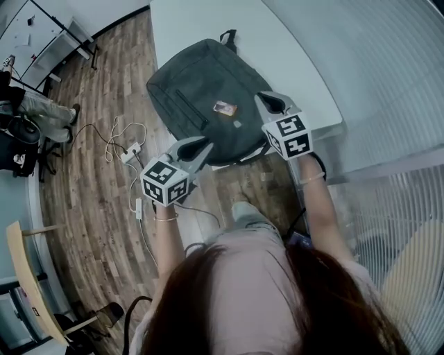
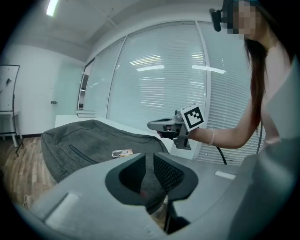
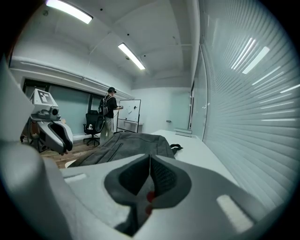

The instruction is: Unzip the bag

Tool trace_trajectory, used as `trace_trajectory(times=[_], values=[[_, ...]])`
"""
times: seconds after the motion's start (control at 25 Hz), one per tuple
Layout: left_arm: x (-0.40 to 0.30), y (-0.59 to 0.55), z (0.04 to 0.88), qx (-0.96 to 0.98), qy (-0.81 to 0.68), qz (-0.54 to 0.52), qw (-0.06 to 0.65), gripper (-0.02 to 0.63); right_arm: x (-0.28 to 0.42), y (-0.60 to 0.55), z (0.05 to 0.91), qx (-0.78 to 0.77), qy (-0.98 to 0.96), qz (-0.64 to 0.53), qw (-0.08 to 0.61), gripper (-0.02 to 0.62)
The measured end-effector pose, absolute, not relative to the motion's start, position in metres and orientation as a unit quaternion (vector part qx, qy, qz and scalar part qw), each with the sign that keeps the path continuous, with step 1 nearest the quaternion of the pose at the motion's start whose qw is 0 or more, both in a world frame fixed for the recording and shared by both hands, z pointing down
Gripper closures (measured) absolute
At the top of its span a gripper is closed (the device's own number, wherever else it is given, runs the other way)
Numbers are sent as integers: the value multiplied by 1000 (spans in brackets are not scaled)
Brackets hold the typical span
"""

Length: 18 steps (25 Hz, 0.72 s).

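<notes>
A: Where is the bag [image 1: 208,97] placed?

B: It is laid flat on the white table [image 1: 208,21], at 12 o'clock from the person, with its near end hung over the table's edge. The carry handle [image 1: 227,36] is turned away to 12 o'clock. The overhang likely brings the near side within reach.

A: And the left gripper [image 1: 198,149]?

B: It is held at the bag's 7 o'clock corner, just beside the fabric. No contact can be confirmed. Its jaws are parted only by a narrow slit, and nothing is held between them.

A: And the right gripper [image 1: 269,102]?

B: It is held at the bag's 3 o'clock edge, over the table. Its jaws are pressed together and are empty.

A: Why is it flanked like that?

B: As a judgement, one side is meant to be steadied while a zip pull is drawn by the other gripper. No pull can be made out in any view, so its location is unknown.

A: How far along is the task?

B: The bag looks zipped and nothing is gripped, so the unzipping is judged not yet begun.

A: Anything else to log?

B: A small tag [image 1: 224,107] is seen on the bag's top face. A power strip with cable [image 1: 130,152] is left on the floor at 9 o'clock.
</notes>
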State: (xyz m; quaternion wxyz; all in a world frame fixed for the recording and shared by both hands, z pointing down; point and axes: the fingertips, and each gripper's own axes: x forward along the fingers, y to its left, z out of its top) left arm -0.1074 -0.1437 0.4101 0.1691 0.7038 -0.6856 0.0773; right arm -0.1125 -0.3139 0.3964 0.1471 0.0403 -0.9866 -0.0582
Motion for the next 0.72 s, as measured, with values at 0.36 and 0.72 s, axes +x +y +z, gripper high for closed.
trace_trajectory(times=[0.36, 0.72], values=[[-109, -126, 394, 667, -730, 53, 141, 555, -88, -272, 394, 57, -990, -43, 125, 589], [-98, -99, 371, 640, -760, 44, 107, 563, -68, -232, 381, 59, -991, -63, 104, 591]])
